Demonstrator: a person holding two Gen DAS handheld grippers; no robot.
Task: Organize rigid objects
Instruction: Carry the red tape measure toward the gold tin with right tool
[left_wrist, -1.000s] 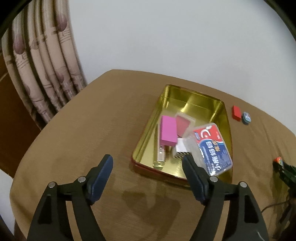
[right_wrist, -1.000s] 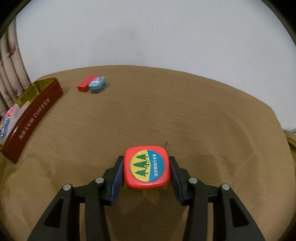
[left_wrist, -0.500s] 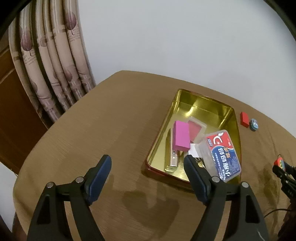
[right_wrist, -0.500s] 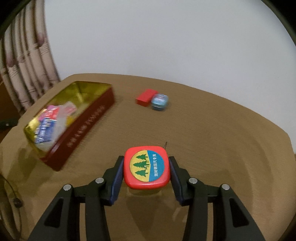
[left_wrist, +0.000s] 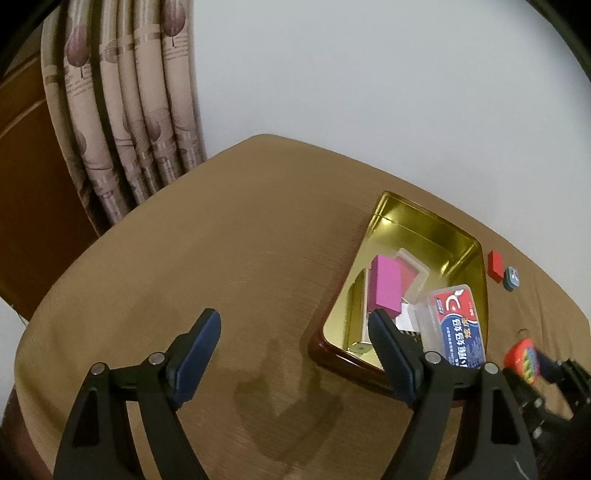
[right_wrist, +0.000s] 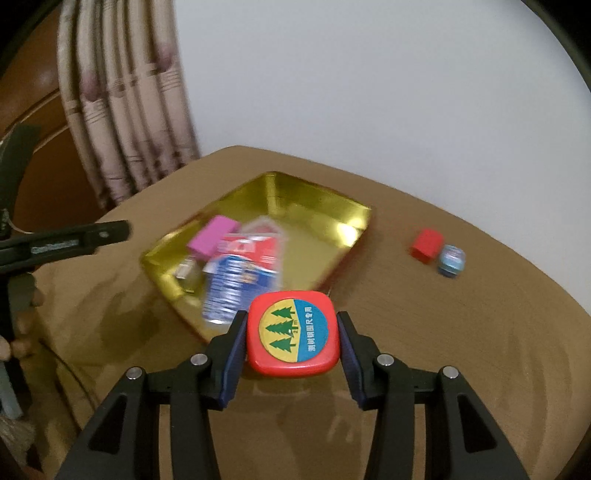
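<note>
My right gripper (right_wrist: 291, 334) is shut on a red tape measure (right_wrist: 293, 338) with a yellow-and-blue label, held in the air just before the near corner of the gold tin (right_wrist: 354, 221). The tin (left_wrist: 417, 221) holds a pink block (left_wrist: 386, 286), a clear case with a red insert (left_wrist: 412, 275), a blue-and-red plastic box (left_wrist: 458, 328) and a small metal piece (left_wrist: 360, 347). My left gripper (left_wrist: 295, 332) hangs open and empty over bare tablecloth left of the tin. At the right edge of the left wrist view, the held tape measure (left_wrist: 522, 360) shows edge-on.
A small red block (right_wrist: 426, 245) and a small blue round item (right_wrist: 451, 259) lie together on the brown tablecloth right of the tin. Patterned curtains (left_wrist: 122, 110) hang behind the round table's far left. Fingers of a hand (right_wrist: 22, 332) show at the left edge.
My right gripper carried the tape measure leftward and up toward the tin, which now fills the middle of its view. My left gripper drew back left from the tin.
</note>
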